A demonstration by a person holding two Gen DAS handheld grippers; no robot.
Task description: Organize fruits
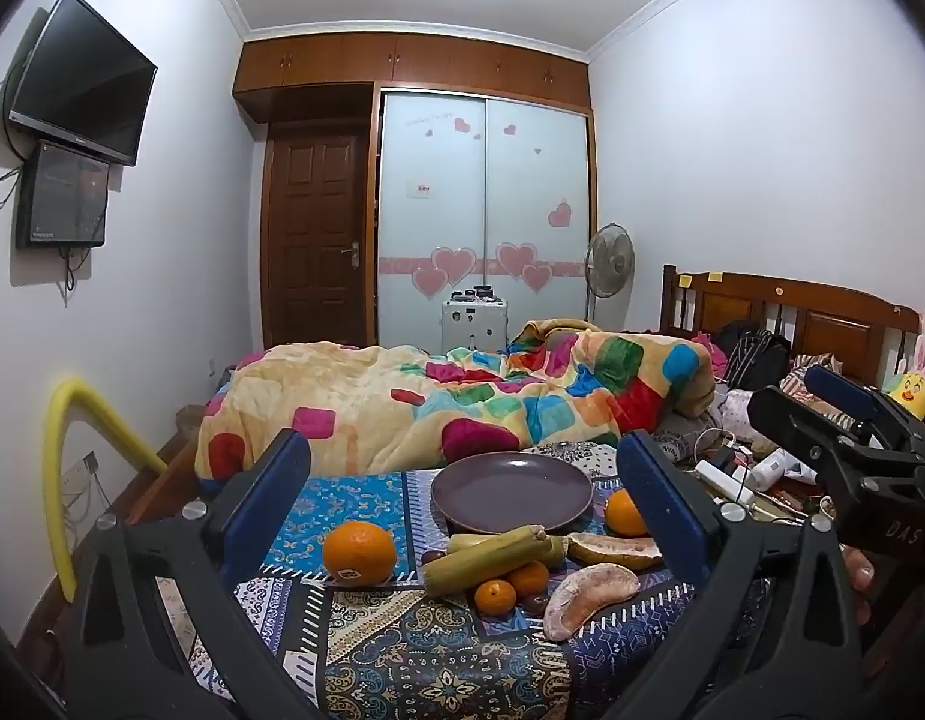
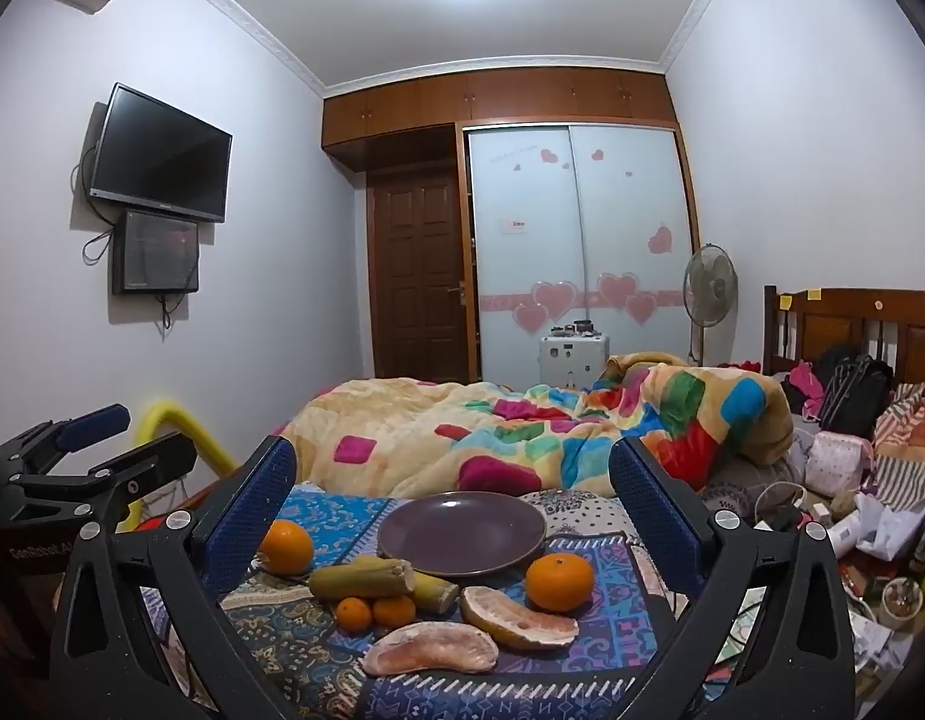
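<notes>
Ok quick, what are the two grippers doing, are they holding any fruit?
Left gripper: open, holding nothing.
Right gripper: open, holding nothing.

Round purple ceramic plate (image 2: 462, 531) lies bare, open to approach from above. Its near rim is fenced by two yellow-green cut cane sticks (image 2: 363, 577), which appear to touch it. Two small mandarins (image 2: 375, 612) and two pink-fleshed pomelo wedges (image 2: 519, 617) crowd the patterned cloth-covered surface (image 2: 294, 648) in front. Large oranges (image 2: 287, 546) flank both sides. Rumpled multicoloured quilt (image 2: 522, 426) blocks the far side.
</notes>
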